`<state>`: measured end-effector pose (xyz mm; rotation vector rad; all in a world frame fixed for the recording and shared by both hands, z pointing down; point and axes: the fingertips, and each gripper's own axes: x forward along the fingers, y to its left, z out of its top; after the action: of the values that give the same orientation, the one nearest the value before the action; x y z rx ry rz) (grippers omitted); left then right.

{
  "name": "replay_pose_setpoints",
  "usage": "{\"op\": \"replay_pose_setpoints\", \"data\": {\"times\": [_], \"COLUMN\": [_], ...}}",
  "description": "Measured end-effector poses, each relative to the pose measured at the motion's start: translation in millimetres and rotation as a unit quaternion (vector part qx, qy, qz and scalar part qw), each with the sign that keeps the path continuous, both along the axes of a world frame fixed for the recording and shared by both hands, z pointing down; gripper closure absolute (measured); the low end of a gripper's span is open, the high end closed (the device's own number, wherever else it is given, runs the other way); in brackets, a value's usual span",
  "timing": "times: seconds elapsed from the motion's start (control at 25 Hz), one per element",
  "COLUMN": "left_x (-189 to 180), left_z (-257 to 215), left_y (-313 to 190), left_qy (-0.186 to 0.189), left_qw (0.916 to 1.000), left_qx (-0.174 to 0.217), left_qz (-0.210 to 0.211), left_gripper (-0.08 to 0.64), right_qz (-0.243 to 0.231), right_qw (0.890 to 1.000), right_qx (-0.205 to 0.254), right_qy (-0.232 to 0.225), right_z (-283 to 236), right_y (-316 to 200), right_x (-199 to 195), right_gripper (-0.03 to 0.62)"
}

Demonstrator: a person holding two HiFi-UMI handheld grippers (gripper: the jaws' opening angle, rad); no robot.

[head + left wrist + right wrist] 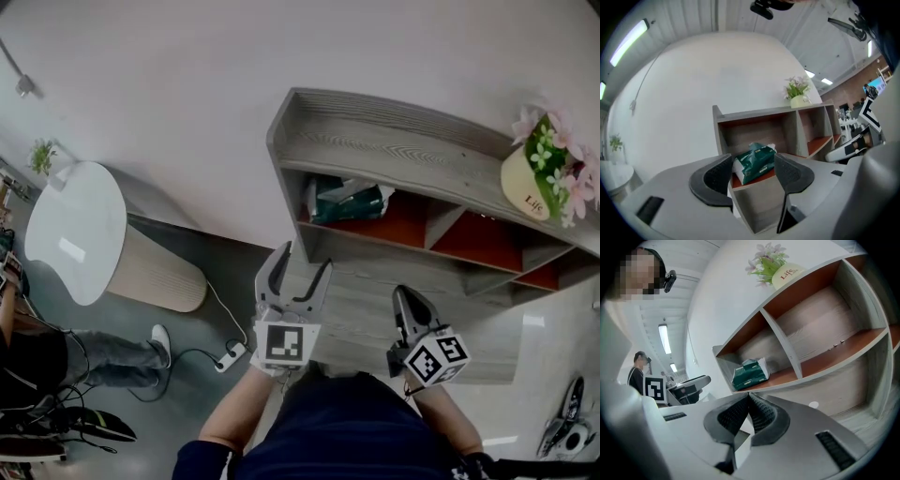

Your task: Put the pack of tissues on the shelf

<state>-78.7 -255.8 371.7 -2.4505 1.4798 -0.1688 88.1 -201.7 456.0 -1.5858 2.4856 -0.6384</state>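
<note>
Head view: the left gripper (302, 272) points toward a grey wooden shelf (394, 150), its two fingers spread wide with nothing between them. Just beyond and above its fingertips, in the shelf's leftmost compartment, lies the green pack of tissues (345, 202), apart from both fingers. The right gripper (405, 298) sits beside the left, fingers pressed together and empty. The top board hides part of the pack. A flower pot (539, 178) on top is far off past the right fingers, and the shelf's right end is cut off by the frame.

Left gripper view: the left gripper (752, 176) is open. The pack of tissues (757, 161) shows in the gap between the fingers but farther on, resting on the orange floor of the shelf (787, 124) near its front edge. The pads do not touch it. It looks tilted, and whether it leans on the side wall cannot be told.

Right gripper view: the right gripper (749, 413) is closed, pad against pad, holding nothing. Above and beyond its fingertips the pack of tissues (750, 373) lies in the left compartment of the shelf (825, 333). The compartment farther to the right of the fingers is bare.

Judging from this, the placing looks done: the pack is on the shelf and free of both grippers. What seems left is only drawing the hands away. The pack's back and underside are out of sight.
</note>
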Motion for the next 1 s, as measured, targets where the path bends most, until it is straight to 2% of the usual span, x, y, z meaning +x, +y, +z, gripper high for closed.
{"op": "replay_pose_setpoints", "data": {"times": [0.08,0.24,0.32,0.44,0.48,0.84,1.0], "left_x": [-7.2,-18.1,-20.9,-19.8,-19.6,-23.0,-23.5], "left_z": [3.9,19.7,28.6,33.3,34.5,39.1,39.4], "left_y": [7.6,19.3,24.0,33.5,36.5,47.4,47.1], "left_qy": [0.045,0.089,0.083,0.081,0.081,0.088,0.084], "left_qw": [0.9988,0.9931,0.9921,0.9919,0.9916,0.9900,0.9914], "left_qx": [-0.018,-0.075,-0.094,-0.096,-0.099,-0.107,-0.097], "left_qz": [-0.006,-0.010,-0.003,0.016,0.019,0.026,0.029], "left_gripper": [0.286,0.322,0.353,0.463,0.474,0.502,0.505], "right_qz": [-0.005,-0.010,-0.012,-0.013,-0.014,-0.007,-0.010], "right_qw": [1.000,1.000,1.000,0.999,0.999,0.999,0.998], "right_qx": [0.006,0.014,0.020,0.026,0.028,0.036,0.051], "right_qy": [0.005,0.008,0.010,0.016,0.017,0.020,0.032], "right_z": [-3.9,-10.5,-13.0,-13.8,-13.7,-16.9,-23.4], "right_y": [0.0,-0.8,-2.9,-3.7,-3.5,-2.6,-4.7], "right_x": [-3.0,-8.5,-11.6,-14.5,-14.9,-14.2,-15.7], "right_gripper": [0.581,0.581,0.581,0.581,0.581,0.581,0.581]}}
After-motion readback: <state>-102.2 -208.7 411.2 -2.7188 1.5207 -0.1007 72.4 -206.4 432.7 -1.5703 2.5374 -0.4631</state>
